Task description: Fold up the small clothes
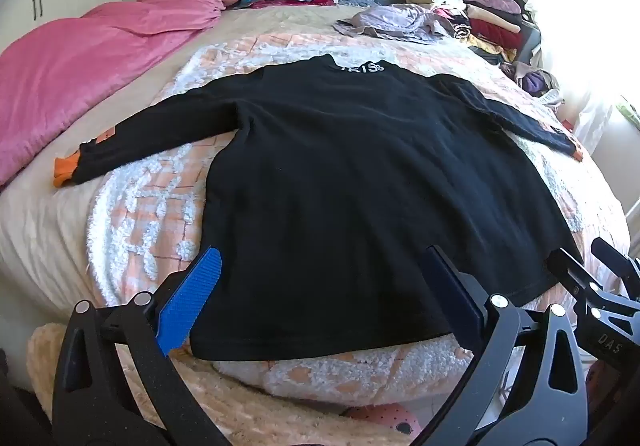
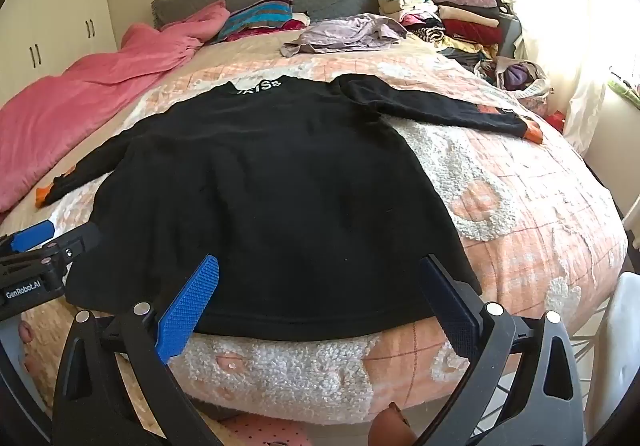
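A black long-sleeved top with orange cuffs and white neck lettering lies flat on the bed, sleeves spread, hem toward me. It also shows in the right wrist view. My left gripper is open over the hem's left part, blue fingers wide apart. My right gripper is open over the hem's right part. Each gripper shows at the edge of the other's view. Neither holds anything.
The bed has a peach and white quilt. A pink blanket lies at the left. A lilac garment lies beyond the top. Stacks of folded clothes stand at the far right by the window.
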